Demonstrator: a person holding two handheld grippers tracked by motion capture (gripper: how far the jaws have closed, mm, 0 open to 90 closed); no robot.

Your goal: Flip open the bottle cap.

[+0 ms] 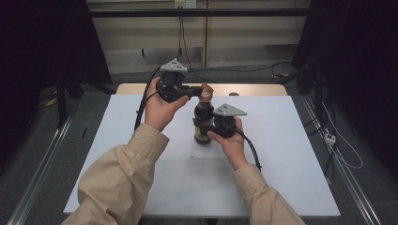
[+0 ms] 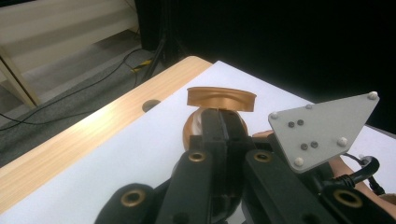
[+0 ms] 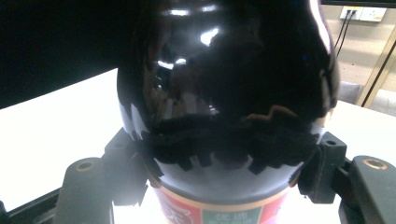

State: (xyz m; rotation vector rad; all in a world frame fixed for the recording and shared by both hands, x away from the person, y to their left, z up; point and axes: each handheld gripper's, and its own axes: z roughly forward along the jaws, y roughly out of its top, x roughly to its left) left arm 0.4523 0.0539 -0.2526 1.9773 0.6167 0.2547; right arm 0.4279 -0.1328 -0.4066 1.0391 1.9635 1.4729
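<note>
A dark glossy bottle (image 1: 203,133) with a red and green label stands upright on the white mat (image 1: 281,154). Its brown cap lid (image 1: 207,87) is flipped up. My right gripper (image 1: 202,124) is shut on the bottle's body from the right; in the right gripper view the bottle (image 3: 224,70) looms between both jaws of that gripper (image 3: 224,154). My left gripper (image 1: 196,91) comes in from the left at cap height. In the left gripper view its jaws (image 2: 223,116) are pressed together at the near edge of the lid (image 2: 221,99), above the brown cap base (image 2: 190,131).
The mat covers a wooden table whose far edge (image 1: 253,89) shows a small round hole (image 2: 150,104). Cables run across the floor (image 1: 263,70) behind the table. Dark curtains stand on both sides.
</note>
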